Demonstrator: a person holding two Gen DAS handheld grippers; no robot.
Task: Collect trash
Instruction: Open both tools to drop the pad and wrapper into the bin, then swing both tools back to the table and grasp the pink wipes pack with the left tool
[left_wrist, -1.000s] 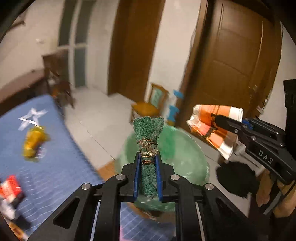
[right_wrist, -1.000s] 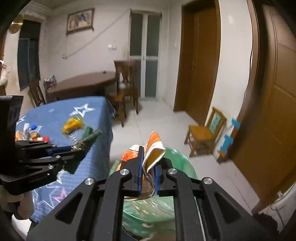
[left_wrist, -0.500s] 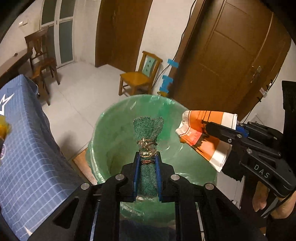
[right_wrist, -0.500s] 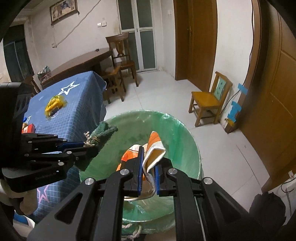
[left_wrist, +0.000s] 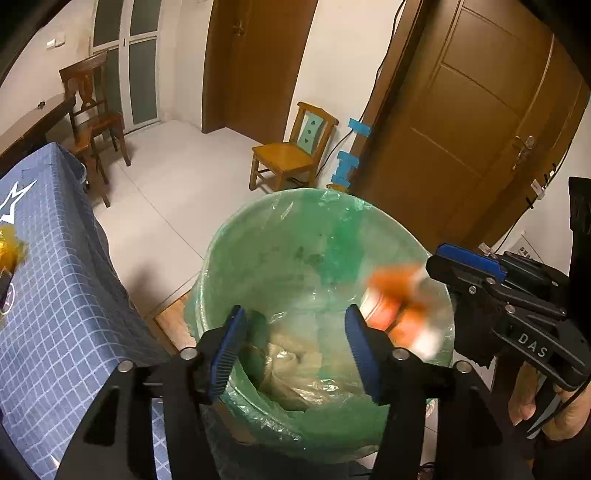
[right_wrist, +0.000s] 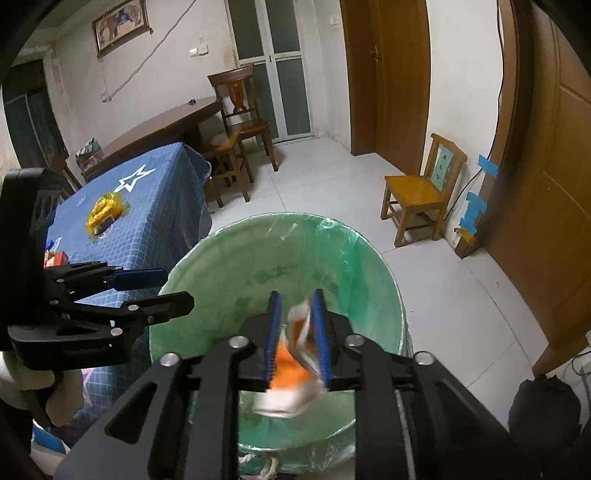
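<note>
Both grippers hang over the mouth of the green-lined trash bin (left_wrist: 306, 236), which stands on the floor just beside the blue checked tabletop (left_wrist: 62, 295), so that whatever is let go falls straight into the liner rather than onto the tiles. The left gripper (left_wrist: 295, 350) has just been opening its jaws; they now stand well apart with nothing between them, only the crumpled plastic and pale waste at the bottom of the bin showing through the gap. In the right wrist view it (right_wrist: 147, 291) reaches in from the left side over the rim, equally empty. The right gripper (right_wrist: 295, 332) has also just been opening its jaws, though only a little: they are narrowly parted, and the orange-and-white wrapper (right_wrist: 291, 373) is a motion-blurred smear between and below them, apparently slipping free and dropping into the bin. From the left wrist view the same wrapper (left_wrist: 399, 295) shows as a blur just off the right gripper's tips (left_wrist: 443, 266), inside the bin's right wall. I judge this a release step nearly finished. More trash waits on the tabletop: a yellow wrapper (right_wrist: 105, 214) lies far left near the white star, and a red packet (right_wrist: 55, 258) sits nearer its left edge.
</note>
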